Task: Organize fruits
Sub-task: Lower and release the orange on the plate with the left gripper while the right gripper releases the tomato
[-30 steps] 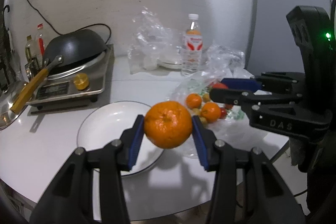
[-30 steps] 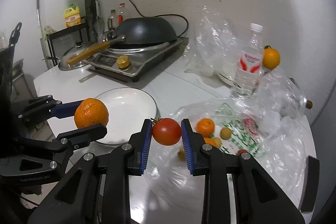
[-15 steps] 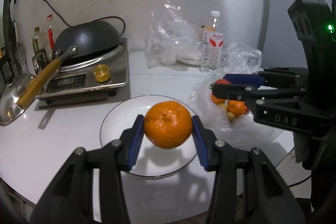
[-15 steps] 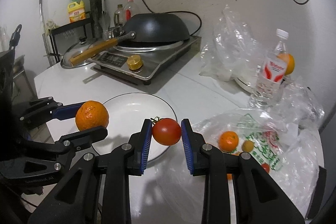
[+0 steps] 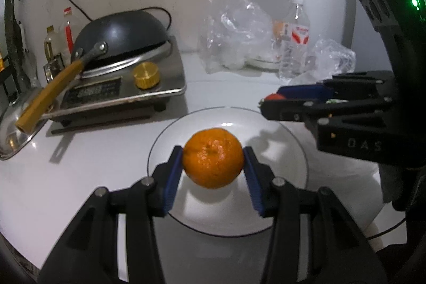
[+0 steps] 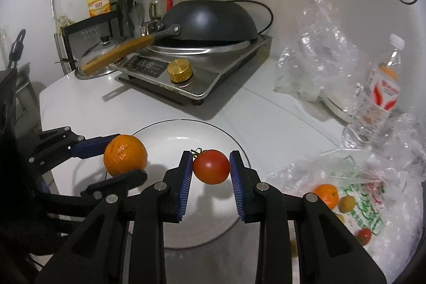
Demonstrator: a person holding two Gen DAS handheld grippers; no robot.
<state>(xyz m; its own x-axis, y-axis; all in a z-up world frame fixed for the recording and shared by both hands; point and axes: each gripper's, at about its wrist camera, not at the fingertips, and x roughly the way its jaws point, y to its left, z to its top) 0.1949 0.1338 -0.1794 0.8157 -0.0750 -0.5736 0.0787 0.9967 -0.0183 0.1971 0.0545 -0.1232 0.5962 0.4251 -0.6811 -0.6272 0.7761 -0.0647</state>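
My left gripper (image 5: 213, 164) is shut on an orange (image 5: 213, 157) and holds it above the white plate (image 5: 290, 167). My right gripper (image 6: 211, 168) is shut on a red tomato (image 6: 211, 167) and holds it above the same plate (image 6: 170, 135). The left gripper (image 6: 121, 163) with the orange (image 6: 125, 159) shows at the plate's left side in the right wrist view. The right gripper (image 5: 271, 100) with the tomato (image 5: 275, 97) shows at the plate's far right in the left wrist view. More fruit, among them a small orange (image 6: 326, 194), lies on a plastic bag (image 6: 372, 204) to the right.
An induction cooker (image 6: 197, 71) with an upturned black wok (image 6: 210, 20) stands behind the plate. A pot lid (image 6: 98, 63) lies to its left. A water bottle (image 6: 380, 92) and crumpled clear bags (image 6: 319, 49) stand at the back right. The table edge is near on the left.
Both grippers have moved left from over the fruit bag to over the plate, each still holding its fruit. The plate now lies directly under the orange and the tomato.
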